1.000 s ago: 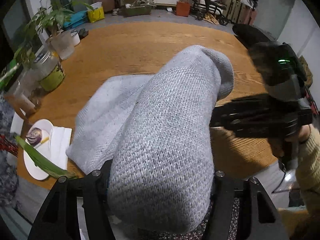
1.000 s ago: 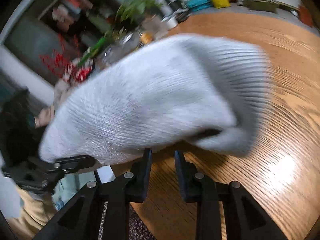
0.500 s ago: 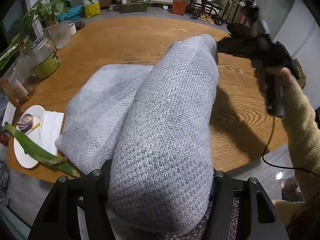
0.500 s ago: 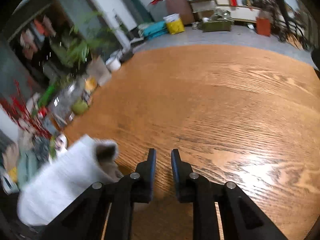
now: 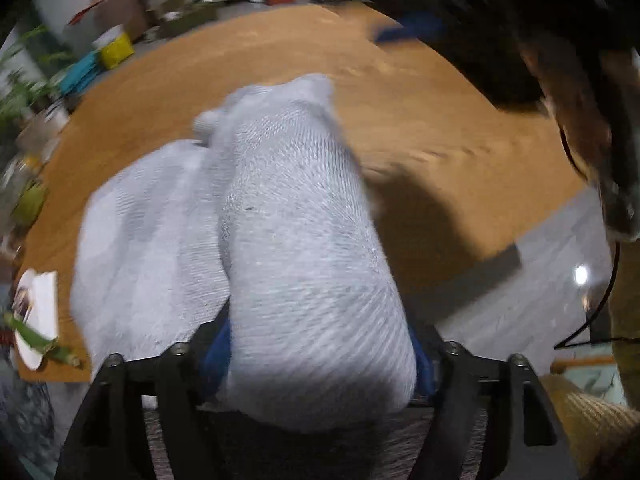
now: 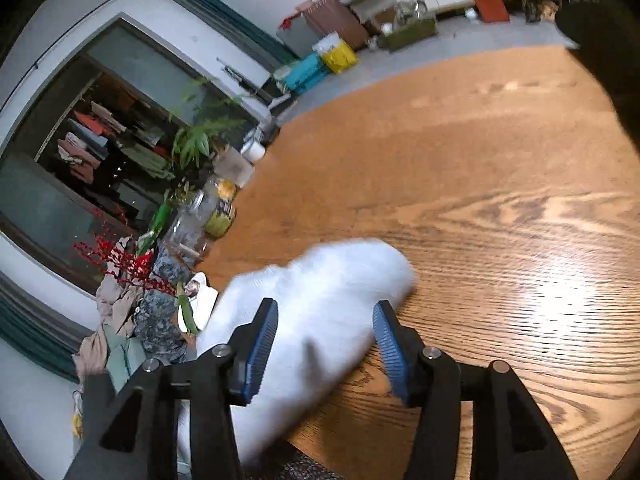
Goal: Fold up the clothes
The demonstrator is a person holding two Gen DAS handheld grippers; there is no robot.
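A light grey knitted sweater lies on the round wooden table. One thick sleeve runs up from it between the jaws of my left gripper, which is shut on it. In the right wrist view the same sleeve appears as a blurred white roll lying between the jaws of my right gripper, which stands wide open around it with its blue pads apart from the cloth. The right gripper's dark body shows blurred at the upper right of the left wrist view.
A white plate with a napkin and a green leaf sit at the table's left edge. Glass jars, a white cup and potted plants stand along the far left rim. Boxes and bags lie on the floor beyond.
My right gripper has opened wide and swung back over the sleeve. The left gripper still holds the sleeve, which has dropped lower and shifted; both views are blurred by motion.
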